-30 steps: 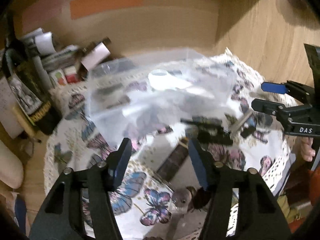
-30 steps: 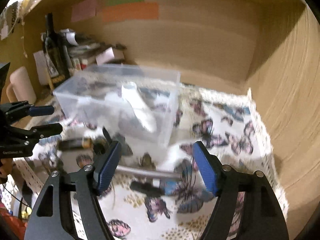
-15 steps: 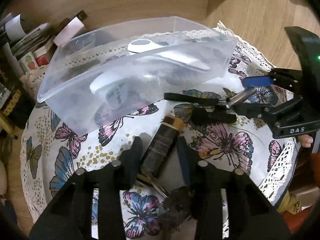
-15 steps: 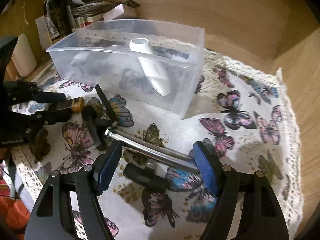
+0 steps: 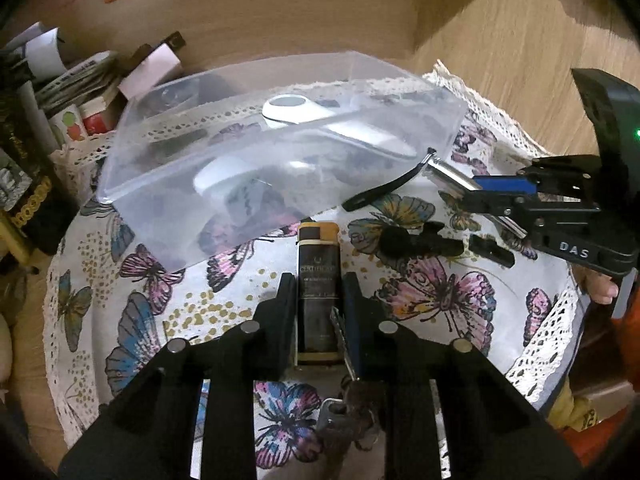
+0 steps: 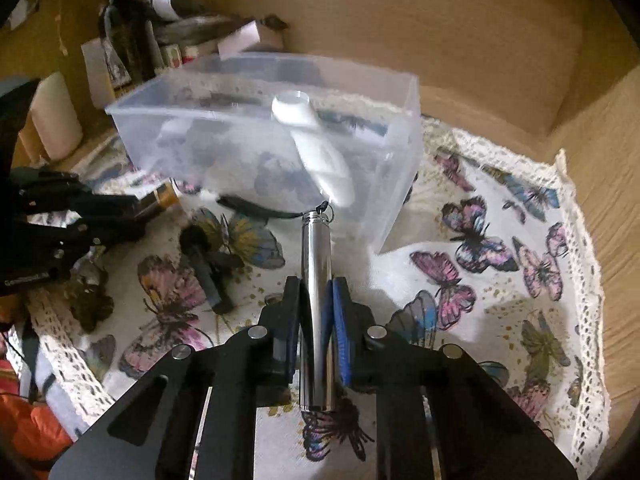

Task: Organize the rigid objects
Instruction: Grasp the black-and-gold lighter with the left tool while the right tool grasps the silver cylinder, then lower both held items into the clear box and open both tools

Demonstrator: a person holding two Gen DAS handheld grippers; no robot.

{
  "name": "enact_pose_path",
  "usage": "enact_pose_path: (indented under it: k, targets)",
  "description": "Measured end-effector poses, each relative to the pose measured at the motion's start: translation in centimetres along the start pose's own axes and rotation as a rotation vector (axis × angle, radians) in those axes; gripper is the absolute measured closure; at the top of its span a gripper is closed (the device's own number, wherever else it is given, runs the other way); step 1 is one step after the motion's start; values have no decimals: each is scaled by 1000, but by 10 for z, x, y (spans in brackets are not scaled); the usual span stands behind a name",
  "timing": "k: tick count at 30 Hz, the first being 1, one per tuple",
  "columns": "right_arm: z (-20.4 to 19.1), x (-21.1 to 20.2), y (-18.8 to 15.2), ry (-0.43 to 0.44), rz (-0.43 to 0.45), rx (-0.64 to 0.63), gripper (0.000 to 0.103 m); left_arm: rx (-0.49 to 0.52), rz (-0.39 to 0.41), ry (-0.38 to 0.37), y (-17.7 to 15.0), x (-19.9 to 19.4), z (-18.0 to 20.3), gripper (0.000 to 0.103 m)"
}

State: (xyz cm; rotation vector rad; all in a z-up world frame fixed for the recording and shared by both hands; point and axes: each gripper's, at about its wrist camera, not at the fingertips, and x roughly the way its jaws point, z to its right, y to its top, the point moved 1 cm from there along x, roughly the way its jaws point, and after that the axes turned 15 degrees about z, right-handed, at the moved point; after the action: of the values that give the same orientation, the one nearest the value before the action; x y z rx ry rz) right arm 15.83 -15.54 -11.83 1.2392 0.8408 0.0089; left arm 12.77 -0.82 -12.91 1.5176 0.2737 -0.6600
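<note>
1. The left gripper is closed on a dark rectangular lighter with gold ends, low over the butterfly-print tablecloth.
2. The right gripper clamps a shiny metal cylinder, its tip just beside the clear plastic bin.

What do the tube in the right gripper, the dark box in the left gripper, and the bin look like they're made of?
Silver tube: likely polished metal, given its mirror-like streaks. Dark box: probably printed cardboard or glossy plastic with gold ends; I can't tell which. Storage bin: frosted translucent plastic, contents show through hazily.
</note>
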Motion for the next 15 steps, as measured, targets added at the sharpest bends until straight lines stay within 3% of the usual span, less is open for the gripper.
enact_pose_path:
  k: [15]
  targets:
    - [0,-59,57,-50,252,9,89,-33,206,41,41,-55,-3,80]
